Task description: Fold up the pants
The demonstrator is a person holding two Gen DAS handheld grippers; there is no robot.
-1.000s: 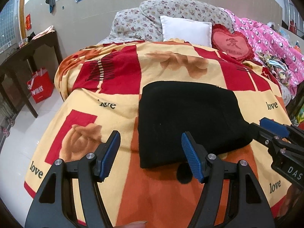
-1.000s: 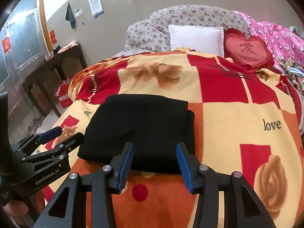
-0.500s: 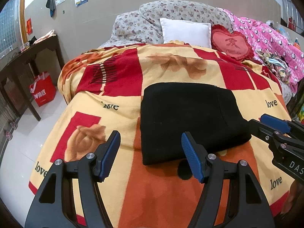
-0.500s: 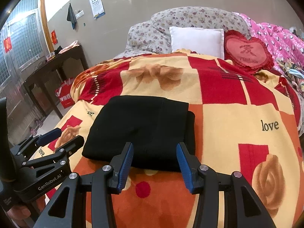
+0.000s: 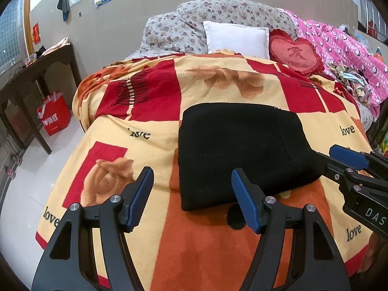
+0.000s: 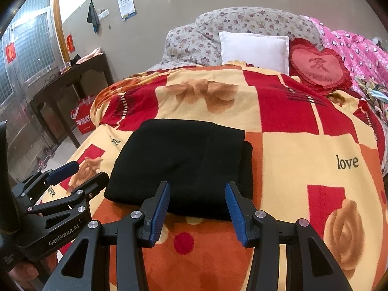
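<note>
Both wrist views look up the bed from its near end; left sits left, right sits right. Shared: black pants (image 5: 240, 150) (image 6: 184, 162), pillows.

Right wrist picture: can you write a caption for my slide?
Folded black pants lie on a rose-patterned blanket, with the open right gripper and left gripper held just short of them.

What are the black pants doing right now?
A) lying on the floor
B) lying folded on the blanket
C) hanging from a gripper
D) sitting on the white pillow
B: the black pants lie as a flat folded stack on the blanket, and both the left gripper and the right gripper are open and hold nothing.
</note>
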